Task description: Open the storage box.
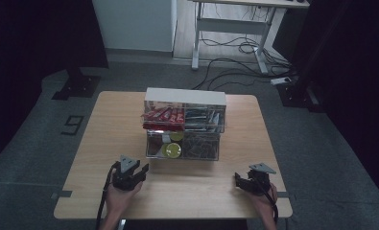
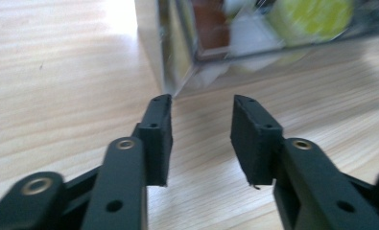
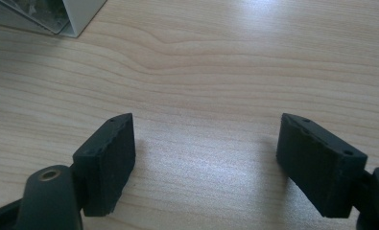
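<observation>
The high view is dim — dark room at both sides, the tabletop (image 1: pixel 105 143) the brightest patch. In the left gripper view the clear box (image 2: pixel 254 28) near the top edge is smeared with blur. The right gripper view is sharp, with pale glare across the wood at the top edge and soft shadows beneath the jaws.

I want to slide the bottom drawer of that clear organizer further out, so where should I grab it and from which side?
Grip the front lip of the lower drawer, probably near its left corner. It already juts toward the person, ahead of the upper drawers, so its front wall is exposed. Come in low from the person's side with the left gripper, whose jaws are open and already near that corner.
</observation>
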A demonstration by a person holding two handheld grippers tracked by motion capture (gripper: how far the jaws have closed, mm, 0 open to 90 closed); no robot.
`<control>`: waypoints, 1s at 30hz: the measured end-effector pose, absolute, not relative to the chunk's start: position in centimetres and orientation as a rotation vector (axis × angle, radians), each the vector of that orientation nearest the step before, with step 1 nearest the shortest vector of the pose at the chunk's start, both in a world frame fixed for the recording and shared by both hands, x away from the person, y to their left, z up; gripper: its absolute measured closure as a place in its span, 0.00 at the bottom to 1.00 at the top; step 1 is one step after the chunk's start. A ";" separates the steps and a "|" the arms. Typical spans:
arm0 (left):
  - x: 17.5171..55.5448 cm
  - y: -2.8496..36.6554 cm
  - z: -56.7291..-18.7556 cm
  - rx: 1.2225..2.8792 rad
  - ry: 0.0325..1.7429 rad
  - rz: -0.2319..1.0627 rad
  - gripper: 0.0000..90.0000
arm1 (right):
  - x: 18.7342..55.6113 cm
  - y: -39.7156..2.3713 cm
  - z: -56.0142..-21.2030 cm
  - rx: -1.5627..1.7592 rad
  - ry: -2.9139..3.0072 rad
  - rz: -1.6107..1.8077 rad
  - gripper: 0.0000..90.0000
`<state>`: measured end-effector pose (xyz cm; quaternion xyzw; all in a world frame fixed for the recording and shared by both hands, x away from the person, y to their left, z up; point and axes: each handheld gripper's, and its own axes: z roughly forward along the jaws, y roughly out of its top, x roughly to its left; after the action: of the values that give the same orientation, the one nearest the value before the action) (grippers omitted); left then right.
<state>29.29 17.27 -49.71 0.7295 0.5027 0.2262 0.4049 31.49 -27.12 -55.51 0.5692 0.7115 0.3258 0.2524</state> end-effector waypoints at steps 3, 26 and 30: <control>28.7 17.5 -48.5 1.786 1.236 0.534 0.75 | 31.4 -27.1 -55.5 1.550 1.932 0.886 0.24; 27.5 17.9 -45.2 1.736 1.123 0.494 1.00 | 31.2 -27.1 -55.5 1.549 1.930 0.891 0.26; 27.8 17.6 -44.5 1.737 1.104 0.467 1.00 | 31.2 -27.1 -55.5 1.548 1.930 0.891 0.26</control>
<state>27.82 17.57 -44.50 0.7159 0.4553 0.1926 0.4930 31.19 -27.14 -55.51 0.5694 0.7102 0.3278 0.2531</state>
